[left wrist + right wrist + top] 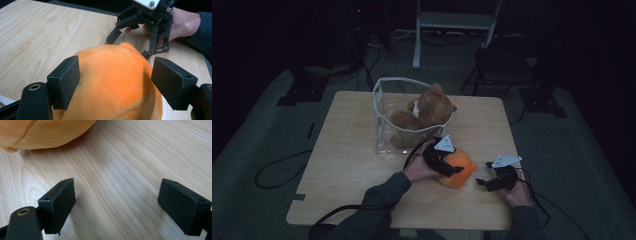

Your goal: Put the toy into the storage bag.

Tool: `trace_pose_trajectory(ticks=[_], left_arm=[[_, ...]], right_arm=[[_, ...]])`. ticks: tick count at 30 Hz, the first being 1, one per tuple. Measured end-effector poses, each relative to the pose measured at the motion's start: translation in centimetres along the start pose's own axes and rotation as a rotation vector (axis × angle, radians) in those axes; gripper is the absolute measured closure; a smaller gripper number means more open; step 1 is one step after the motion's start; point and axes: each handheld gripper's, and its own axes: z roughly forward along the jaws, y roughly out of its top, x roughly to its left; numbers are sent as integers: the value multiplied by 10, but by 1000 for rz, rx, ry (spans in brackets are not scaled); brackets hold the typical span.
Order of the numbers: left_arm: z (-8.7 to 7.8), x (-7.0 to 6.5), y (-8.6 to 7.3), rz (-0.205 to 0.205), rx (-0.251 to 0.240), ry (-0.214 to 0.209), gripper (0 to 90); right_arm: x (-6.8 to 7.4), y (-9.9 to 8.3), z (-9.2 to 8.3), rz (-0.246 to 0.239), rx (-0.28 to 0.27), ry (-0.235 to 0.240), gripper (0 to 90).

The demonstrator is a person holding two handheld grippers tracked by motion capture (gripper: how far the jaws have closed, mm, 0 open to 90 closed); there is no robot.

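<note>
An orange plush toy [464, 175] lies on the wooden table [347, 160], near its front right. My left gripper [453, 169] is over the toy, held from the left by a hand. In the left gripper view its jaws stand wide on either side of the plush [112, 85], with the left pad [66, 85] against the fabric. The left gripper [115, 73] is open. To the right of the toy, my right gripper [482, 182] is low over bare wood. It [116, 195] is open with nothing between its pads, and the plush's edge [45, 130] lies ahead. It also faces the left camera [129, 45].
A clear plastic bag [382, 135] stands at the table's back middle with a brown teddy bear [427, 107] sitting in it. Cables [277, 172] trail over the dark floor to the left. A dark chair [499, 70] and a white stand [452, 22] are beyond the table.
</note>
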Motion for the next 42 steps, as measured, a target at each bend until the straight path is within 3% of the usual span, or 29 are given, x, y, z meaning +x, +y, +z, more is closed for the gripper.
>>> trace_pose_trajectory(ticks=[7, 12, 19, 27, 35, 42], left_arm=[[3, 2, -4, -7, 31, 64, 99], [5, 9, -10, -47, 21, 49, 88], [8, 11, -15, -63, 36, 2, 85], [4, 14, -17, -81, 46, -13, 234], [-7, 15, -21, -84, 9, -17, 432], [-17, 16, -20, -76, -17, -42, 497]], right_arm=[[0, 0, 0, -1, 0, -1, 139], [0, 0, 0, -2, 0, 0, 139], [0, 0, 0, -3, 0, -1, 139], [0, 0, 0, -3, 0, -1, 139], [0, 0, 0, -3, 0, -1, 139], [0, 0, 0, -3, 0, -1, 139]])
